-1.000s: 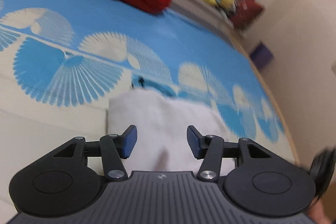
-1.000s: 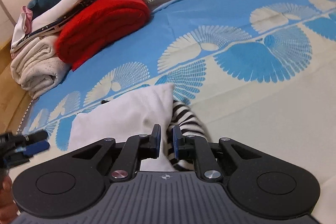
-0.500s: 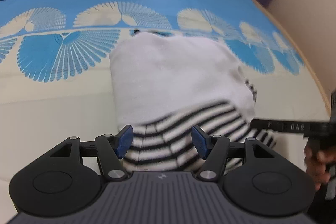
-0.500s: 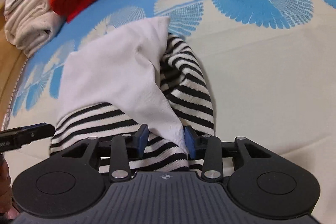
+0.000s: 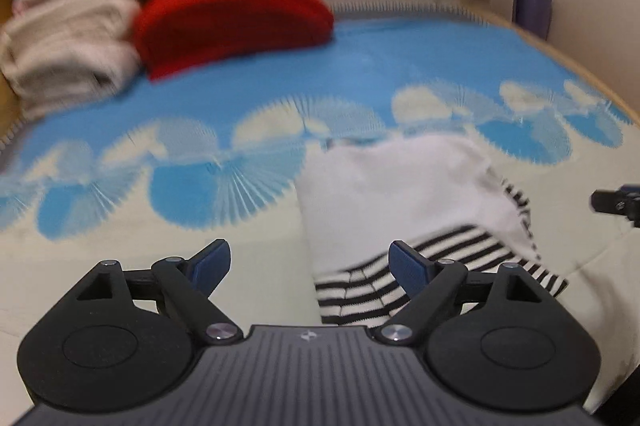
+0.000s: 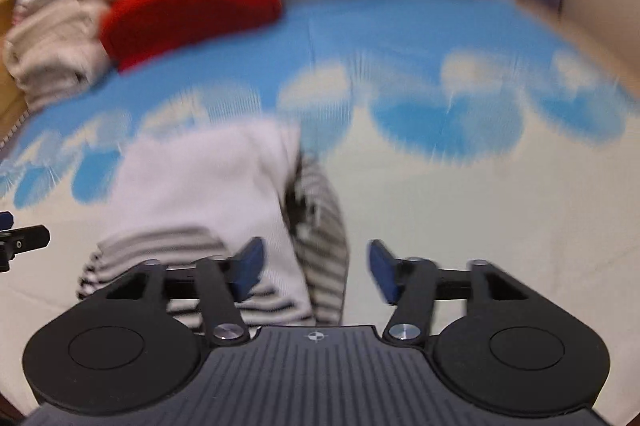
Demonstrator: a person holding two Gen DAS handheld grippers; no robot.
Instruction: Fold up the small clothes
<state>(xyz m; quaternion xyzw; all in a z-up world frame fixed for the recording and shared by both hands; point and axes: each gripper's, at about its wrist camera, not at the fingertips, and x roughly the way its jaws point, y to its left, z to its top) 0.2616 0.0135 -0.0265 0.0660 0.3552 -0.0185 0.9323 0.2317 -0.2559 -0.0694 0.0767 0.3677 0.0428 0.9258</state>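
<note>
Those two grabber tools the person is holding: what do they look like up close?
Both match. The left gripper and right gripper are matte black plastic, with a ribbed grey body, two round side discs, silver pivot screws, a small crosshair mark, and blue pads on the fingertips.

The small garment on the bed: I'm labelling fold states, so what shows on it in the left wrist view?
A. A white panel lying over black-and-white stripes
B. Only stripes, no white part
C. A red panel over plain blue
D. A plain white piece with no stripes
A: the small garment shows a white upper area, with black-and-white stripes at its near and right edges.
</note>
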